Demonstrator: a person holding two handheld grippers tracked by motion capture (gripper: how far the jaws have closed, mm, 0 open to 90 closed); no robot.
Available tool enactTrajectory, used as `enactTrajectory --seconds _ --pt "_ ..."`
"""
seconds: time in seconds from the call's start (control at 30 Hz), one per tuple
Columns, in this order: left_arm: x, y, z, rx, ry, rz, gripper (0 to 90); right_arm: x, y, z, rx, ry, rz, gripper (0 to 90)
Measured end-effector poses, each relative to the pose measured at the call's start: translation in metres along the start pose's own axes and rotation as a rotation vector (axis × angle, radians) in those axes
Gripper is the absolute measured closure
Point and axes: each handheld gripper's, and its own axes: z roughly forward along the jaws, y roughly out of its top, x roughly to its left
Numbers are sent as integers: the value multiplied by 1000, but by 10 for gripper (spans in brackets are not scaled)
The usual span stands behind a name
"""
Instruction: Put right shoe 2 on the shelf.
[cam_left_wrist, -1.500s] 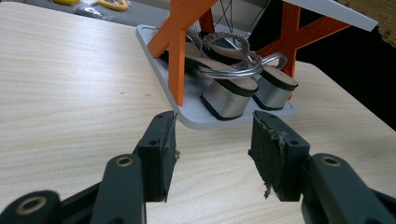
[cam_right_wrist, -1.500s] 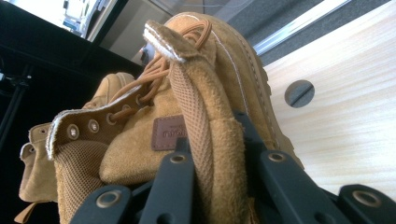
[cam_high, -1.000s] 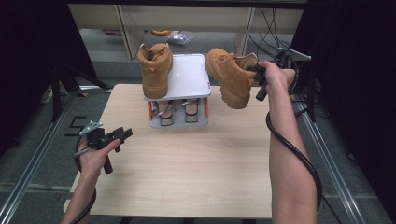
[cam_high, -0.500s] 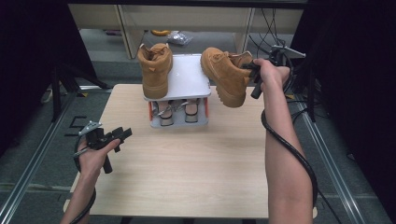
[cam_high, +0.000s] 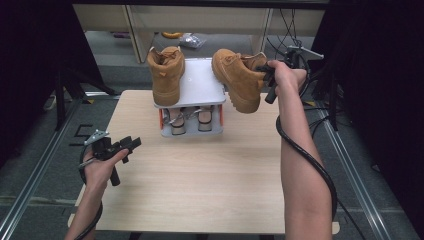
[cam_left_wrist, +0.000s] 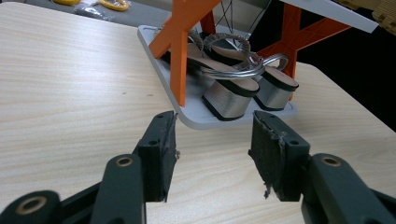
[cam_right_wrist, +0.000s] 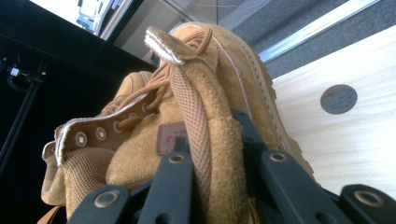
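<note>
A tan boot stands upright on the left half of the white top shelf of a small shoe rack. Its mate, a second tan boot, hangs tilted in the air at the shelf's right edge, sole facing the table. My right gripper is shut on it. In the right gripper view the jaws pinch the boot's padded collar. My left gripper hovers low over the table's left side, open and empty, and points at the rack's base plate.
A pair of silver-heeled sandals sits on the rack's lower level between orange posts. The wooden table has a round hole near the right edge. A yellow item and a plastic bag lie on the floor beyond.
My right gripper has carried the second boot left and slightly up, from beside the rack to the right edge of its top shelf. The left gripper has kept still.
</note>
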Motion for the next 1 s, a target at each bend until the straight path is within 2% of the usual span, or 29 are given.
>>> enactTrajectory --seconds 0.1,0.2,0.27,0.5,1.0 --pt "0 0 0 0 -1 0 496 3 0 2 0 3 1 804" --pt "0 0 -1 -2 1 -1 496 6 0 3 3 5 -19 804" --pt "1 1 -1 -3 1 -1 496 10 0 4 0 6 -2 803" --pt "2 1 -1 -3 2 0 496 15 -2 10 9 3 -3 802" --pt "1 1 -1 -4 1 1 497 32 -6 20 16 15 -24 799"
